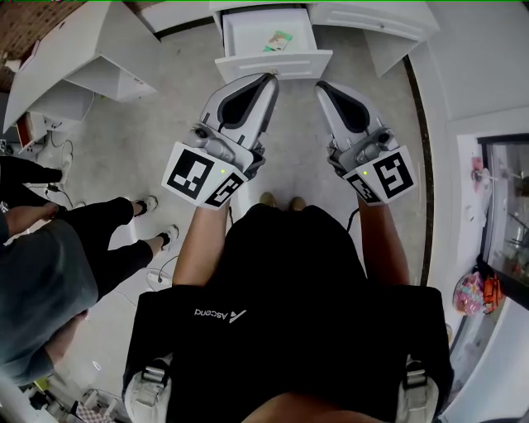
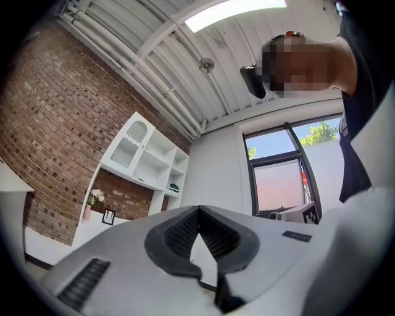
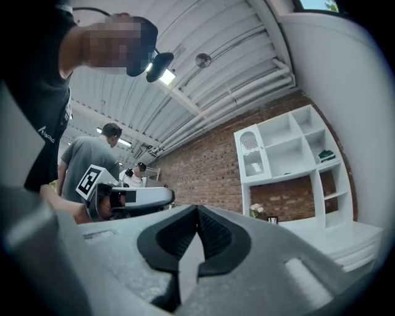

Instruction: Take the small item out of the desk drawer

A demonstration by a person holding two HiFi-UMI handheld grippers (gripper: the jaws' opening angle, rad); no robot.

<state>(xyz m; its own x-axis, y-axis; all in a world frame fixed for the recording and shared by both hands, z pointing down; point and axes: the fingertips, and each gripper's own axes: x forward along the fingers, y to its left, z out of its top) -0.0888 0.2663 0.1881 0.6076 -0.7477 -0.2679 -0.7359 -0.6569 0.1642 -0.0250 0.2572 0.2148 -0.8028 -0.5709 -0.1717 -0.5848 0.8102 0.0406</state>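
Observation:
The white desk drawer (image 1: 273,63) stands pulled open at the top of the head view. A small green-and-white item (image 1: 278,40) lies inside it. My left gripper (image 1: 266,80) and right gripper (image 1: 322,86) are held side by side just short of the drawer front, tips toward it. Both are shut with nothing between the jaws. In the left gripper view the left gripper (image 2: 197,210) points up at a ceiling and wall shelves, jaw tips touching. The right gripper (image 3: 197,207) looks the same in its own view. Neither gripper view shows the drawer.
A bystander in dark trousers (image 1: 107,240) stands close at the left. Another white desk (image 1: 91,49) sits at the far left. The desk top (image 1: 372,16) extends right of the drawer. A glass-fronted cabinet (image 1: 508,215) lines the right wall.

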